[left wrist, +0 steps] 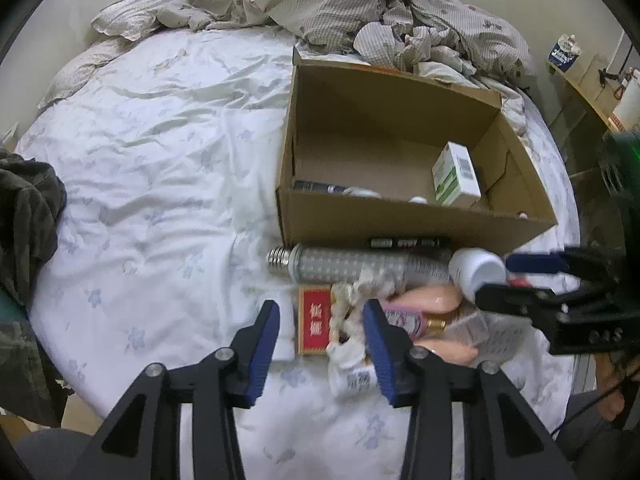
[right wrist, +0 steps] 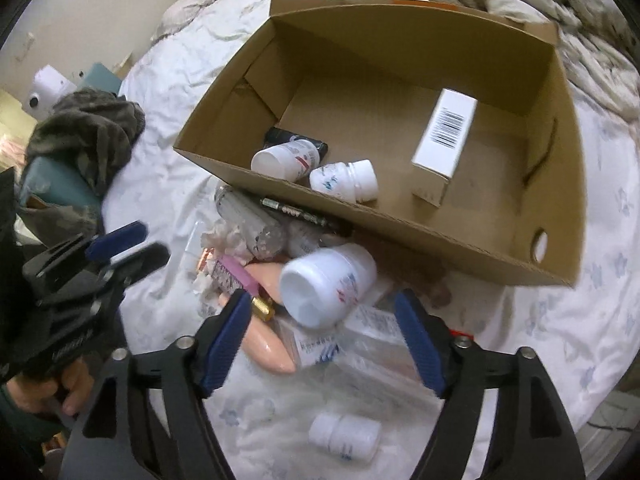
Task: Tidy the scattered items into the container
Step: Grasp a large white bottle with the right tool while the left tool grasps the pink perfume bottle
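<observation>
I see the open brown cardboard box (right wrist: 460,240) on the bed holding a white carton (right wrist: 444,136) and two white bottles (right wrist: 344,180), while a big white bottle (right wrist: 328,284) lies tipped just outside.

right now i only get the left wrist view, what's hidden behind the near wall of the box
Observer: A white bottle and a second bottle lie on their sides just inside that wall of the box.
Operator: anything on the bed i can't see
Observer: A small bottle lies alone on the sheet, nearer the person than the pile.
Operator: is the right gripper on anything
Observer: No. The right gripper is open, with the big bottle between its tips; the pads look clear of it.
</observation>
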Demonstrator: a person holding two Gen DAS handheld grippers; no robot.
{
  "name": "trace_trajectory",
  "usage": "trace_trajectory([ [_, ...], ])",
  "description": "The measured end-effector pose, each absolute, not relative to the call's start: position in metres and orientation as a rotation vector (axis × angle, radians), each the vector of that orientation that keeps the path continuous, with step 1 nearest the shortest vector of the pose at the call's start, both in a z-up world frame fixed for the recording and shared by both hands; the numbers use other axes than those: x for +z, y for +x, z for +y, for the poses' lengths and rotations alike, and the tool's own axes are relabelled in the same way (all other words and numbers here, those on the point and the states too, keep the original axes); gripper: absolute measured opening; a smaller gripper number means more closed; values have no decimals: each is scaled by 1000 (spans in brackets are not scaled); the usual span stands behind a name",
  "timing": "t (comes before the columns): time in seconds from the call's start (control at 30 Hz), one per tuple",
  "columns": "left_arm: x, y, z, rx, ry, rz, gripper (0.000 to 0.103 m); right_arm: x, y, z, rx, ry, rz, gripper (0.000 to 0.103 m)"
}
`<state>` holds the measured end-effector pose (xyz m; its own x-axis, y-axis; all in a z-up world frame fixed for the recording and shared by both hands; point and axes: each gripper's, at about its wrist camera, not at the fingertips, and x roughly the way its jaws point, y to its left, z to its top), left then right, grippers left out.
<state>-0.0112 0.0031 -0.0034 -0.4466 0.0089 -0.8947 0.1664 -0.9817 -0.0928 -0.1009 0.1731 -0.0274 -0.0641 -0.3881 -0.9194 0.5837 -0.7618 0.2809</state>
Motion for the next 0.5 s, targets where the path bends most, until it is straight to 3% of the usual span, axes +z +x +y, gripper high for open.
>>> trace_trajectory([
  [0.17,-10,-1,7,-2592,1637,248,47,-44,-107,161,-1905,1591,296,78],
  [0.23,-15,2,12,-2598,1671,238,47,-46,-110,163,-1924,1577,311,68],
  [0.27,-16,2,16,-2606,1685,227,52,-46,-111,164,-1923,1574,316,58],
  [0.33,-18,4,21,-2619,1702,218,64,-47,-115,169,-1927,1587,318,56],
  [0.4,-20,5,27,-2641,1712,222,65,-46,-118,175,-1927,1586,305,46],
  [0.5,-22,3,36,-2651,1722,188,65,-37,-119,183,-1929,1572,272,46],
])
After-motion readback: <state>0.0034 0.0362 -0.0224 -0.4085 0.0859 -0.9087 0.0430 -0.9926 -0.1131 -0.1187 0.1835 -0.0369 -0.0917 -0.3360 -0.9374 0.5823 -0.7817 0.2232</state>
